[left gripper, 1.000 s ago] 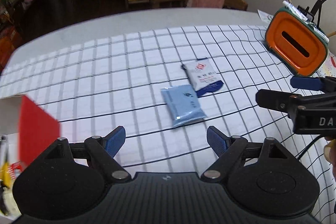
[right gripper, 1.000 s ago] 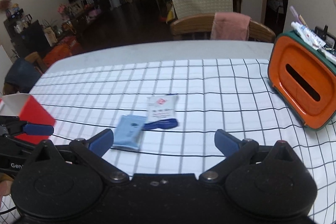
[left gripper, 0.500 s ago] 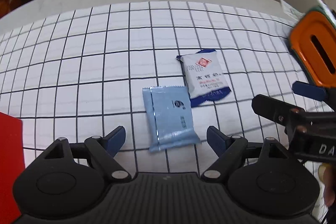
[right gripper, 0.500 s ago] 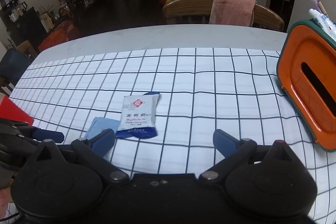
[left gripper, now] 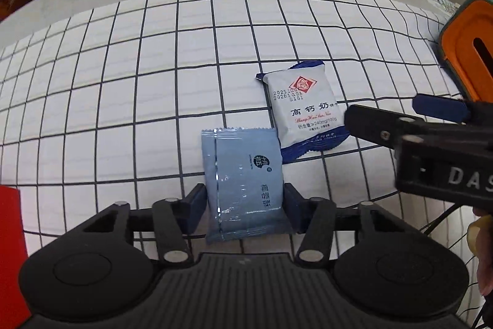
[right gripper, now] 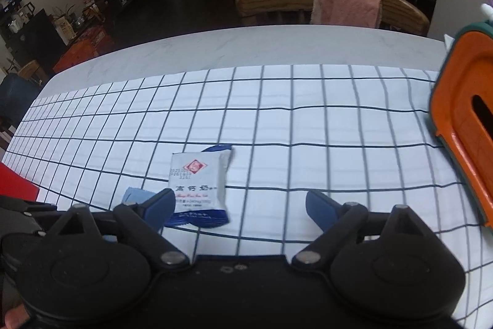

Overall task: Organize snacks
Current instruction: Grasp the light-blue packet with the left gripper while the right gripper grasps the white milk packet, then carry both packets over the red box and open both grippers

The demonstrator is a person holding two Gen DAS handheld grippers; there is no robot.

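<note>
The left gripper is right down on the pale blue packet now, its jaws just closing in, one blue pad against each long edge, pinching it or within a hair of it, and here's the worry: that wrapper is slick and flat on the checked cloth, so a squeeze across its width could buckle it or let it squirt out toward twelve o'clock instead of lifting. A pad digging in could also catch the cloth and drag it. The white-and-blue packet lies at about one o'clock from the blue one, corners nearly touching, so a sloppy lift could nudge it out of line. The right gripper has been narrowing a little but its fingers are spread wide, nothing between the pads; its left finger hangs over that white packet's left edge rather than straddling it, so closing from here would, I reckon, shove the packet sideways. The two tools are also close together, the right one reaching in at three o'clock of the left view, and could knock. Counting up: two snack packets, one pale blue, one white and blue; two grippers; one orange container with a slot, well off at three o'clock on the table's edge; one red box, partly seen, at nine o'clock; one chair with a pink towel at twelve.
</note>
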